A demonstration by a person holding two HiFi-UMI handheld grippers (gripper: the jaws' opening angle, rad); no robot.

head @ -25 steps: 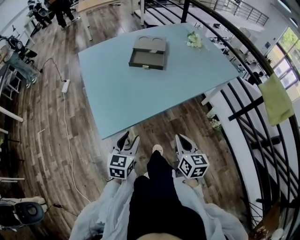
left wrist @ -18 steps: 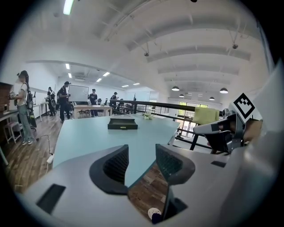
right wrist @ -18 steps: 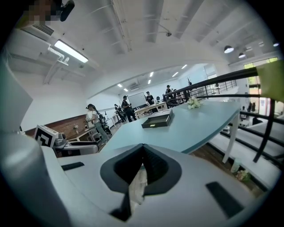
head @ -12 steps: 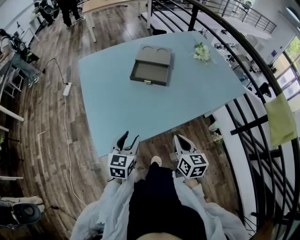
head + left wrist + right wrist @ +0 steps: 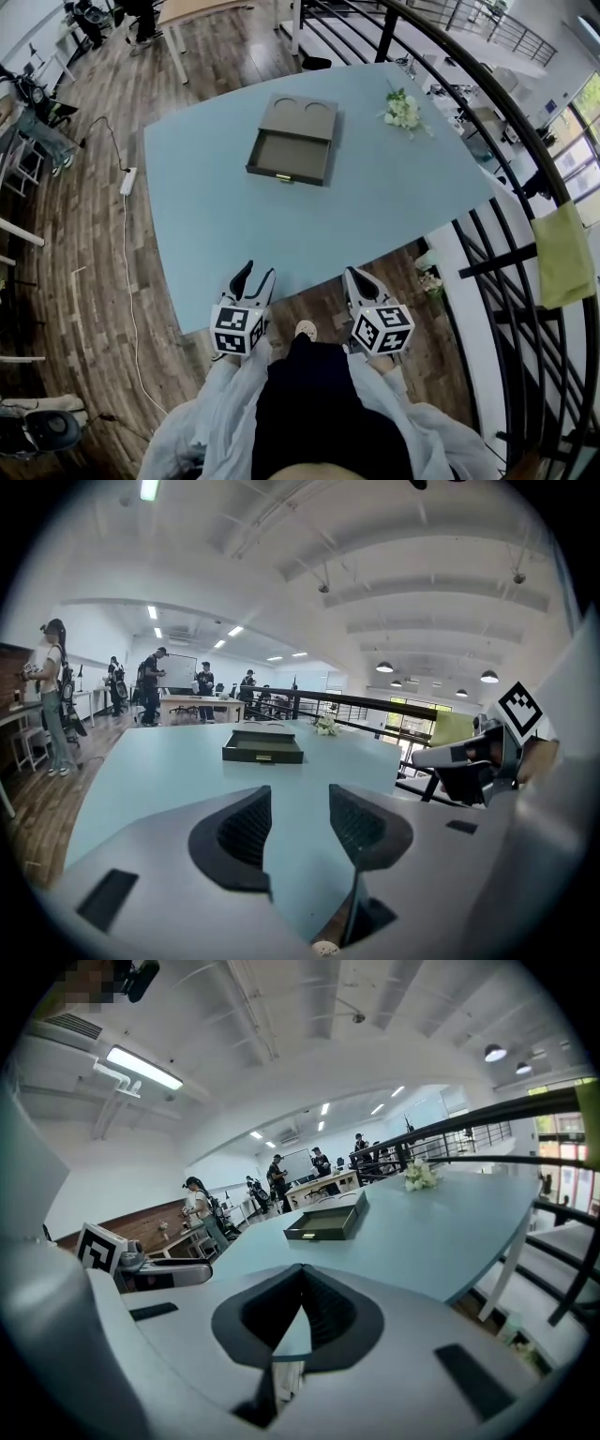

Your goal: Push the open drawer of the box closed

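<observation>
Far left, ppl and chairs are cut off by the frame edge. A cable point(image 5: 127, 272) is seen trailing over the wood floor point(image 5: 84, 234). The left tool point(image 5: 257, 272) is held at the near edge of the pale blue table point(image 5: 206, 216). Its jaws are apart w/ nothing between, having just been opening. The box point(image 5: 302, 114) sits well beyond, mid-table, w/ its open drawer point(image 5: 289, 156) pulled out toward the tools; the handle is too small to make out. The right tool point(image 5: 354, 275) is closed tip to tip, empty. Both hands are hidden behind marker cubes and sleeves. Flowers point(image 5: 403, 109) lie near the far right corner. A black railing point(image 5: 387, 36) and green cloth point(image 5: 561, 251) are cut off at right.
</observation>
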